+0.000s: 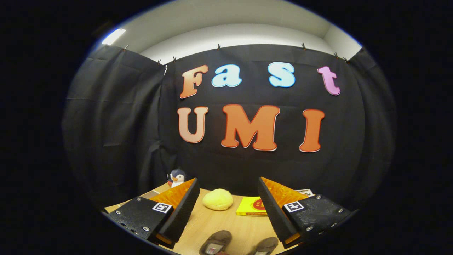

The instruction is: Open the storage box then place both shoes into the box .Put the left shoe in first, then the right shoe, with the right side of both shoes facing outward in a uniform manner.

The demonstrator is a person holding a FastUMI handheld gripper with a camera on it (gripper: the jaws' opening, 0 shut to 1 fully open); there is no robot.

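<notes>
1. While the gripper (pixel 226 212) hangs above the wooden table (pixel 219 226), its fingers stand wide apart, holding nothing.
2. Below them lie 2 shoes (pixel 216 242), nearer than the yellow bun (pixel 217 199).
3. Beside the bun: a yellow box (pixel 252 206).

The gripper view rides above the table (pixel 226 223), facing level toward the booth's cloth wall (pixel 226 166).

The wooden surface (pixel 223 223) carries two shoes (pixel 216 242) between the claw's fingers, and beyond them a yellow bun (pixel 217 199), a yellow box (pixel 252 206) and a penguin (pixel 176 177).
</notes>
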